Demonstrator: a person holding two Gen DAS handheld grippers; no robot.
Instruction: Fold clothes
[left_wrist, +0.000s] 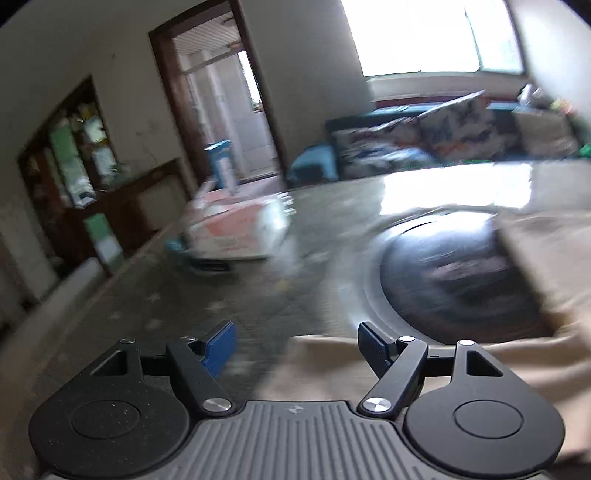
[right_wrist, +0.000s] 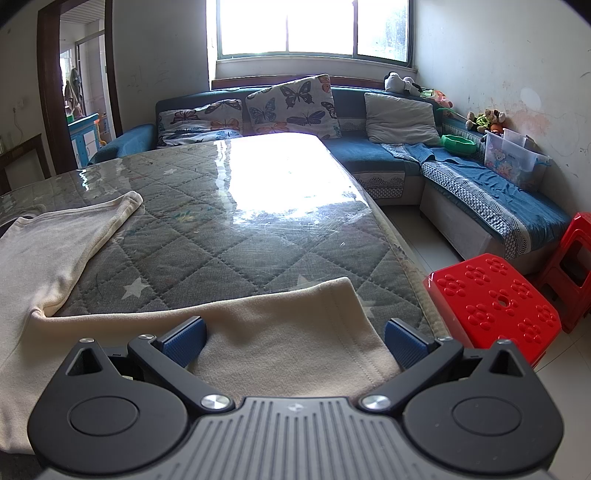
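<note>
Right wrist view: right gripper (right_wrist: 295, 341) spread wide over cream garment (right_wrist: 280, 332) on quilted table (right_wrist: 207, 236). Left gripper (left_wrist: 297, 345) also spread, holding nothing; view blurred.

blurred: left gripper (left_wrist: 297, 345) jaws apart over cream cloth (left_wrist: 332, 369).

We see our left tool (left_wrist: 297, 345) and right tool (right_wrist: 295, 341) built alike: black linkage arms, round black housings, silver screws, ribbed grey bodies and blue ribbed pads (right_wrist: 184, 341).
</note>
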